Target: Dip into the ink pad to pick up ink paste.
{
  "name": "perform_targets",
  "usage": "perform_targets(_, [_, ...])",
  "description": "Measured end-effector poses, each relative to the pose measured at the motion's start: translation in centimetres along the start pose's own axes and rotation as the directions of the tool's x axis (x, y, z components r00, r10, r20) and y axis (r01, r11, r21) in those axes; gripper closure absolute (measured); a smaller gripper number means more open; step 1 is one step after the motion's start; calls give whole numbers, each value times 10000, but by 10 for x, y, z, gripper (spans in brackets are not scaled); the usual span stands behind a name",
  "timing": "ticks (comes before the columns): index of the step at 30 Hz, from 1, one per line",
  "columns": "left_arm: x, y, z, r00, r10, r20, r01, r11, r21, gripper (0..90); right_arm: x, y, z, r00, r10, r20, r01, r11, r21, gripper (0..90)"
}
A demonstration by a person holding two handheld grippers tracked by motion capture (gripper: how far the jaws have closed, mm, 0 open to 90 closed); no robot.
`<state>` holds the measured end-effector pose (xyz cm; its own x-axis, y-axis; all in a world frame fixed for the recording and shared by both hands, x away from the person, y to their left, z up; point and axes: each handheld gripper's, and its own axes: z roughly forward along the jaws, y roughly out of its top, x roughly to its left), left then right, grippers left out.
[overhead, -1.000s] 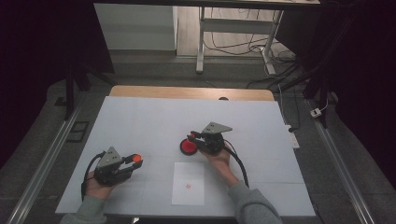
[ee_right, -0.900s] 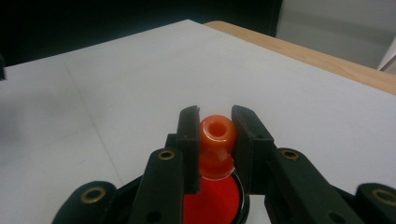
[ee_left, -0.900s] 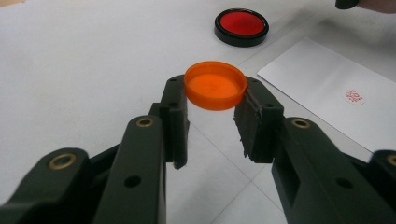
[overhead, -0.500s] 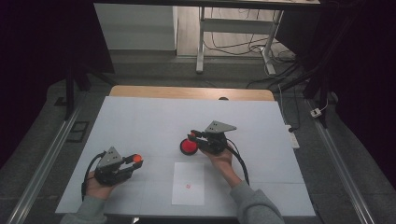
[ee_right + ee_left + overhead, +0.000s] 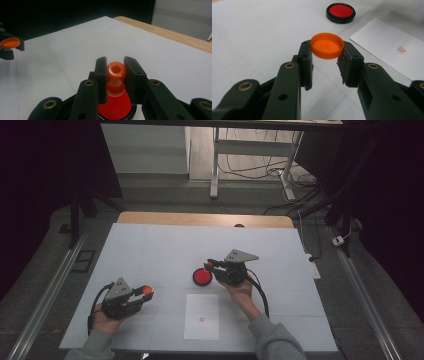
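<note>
From above, we see the left gripper (image 5: 145,291) held low near the table's front left, the right gripper (image 5: 210,264) over the red dish (image 5: 202,277). In the left gripper view, its jaws clamp an orange cap (image 5: 327,45). In the right gripper view, jaws pinch an orange bottle neck (image 5: 116,75).

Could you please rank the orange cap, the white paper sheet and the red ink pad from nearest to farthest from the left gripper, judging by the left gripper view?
1. Orange cap: held between the left gripper's jaws.
2. White paper sheet: ahead, to the right.
3. Red ink pad: farthest, near the view's top.
</note>
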<state>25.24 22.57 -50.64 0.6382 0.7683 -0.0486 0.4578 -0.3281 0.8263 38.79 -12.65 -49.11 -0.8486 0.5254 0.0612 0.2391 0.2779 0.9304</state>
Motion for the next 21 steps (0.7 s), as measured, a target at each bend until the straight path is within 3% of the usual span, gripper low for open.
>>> perform_targets(21, [1, 0, 1, 10000, -7, 17, 7, 10000, 12, 648, 4, 2, -30, 10000, 59, -25, -59, 9996, -289, 722])
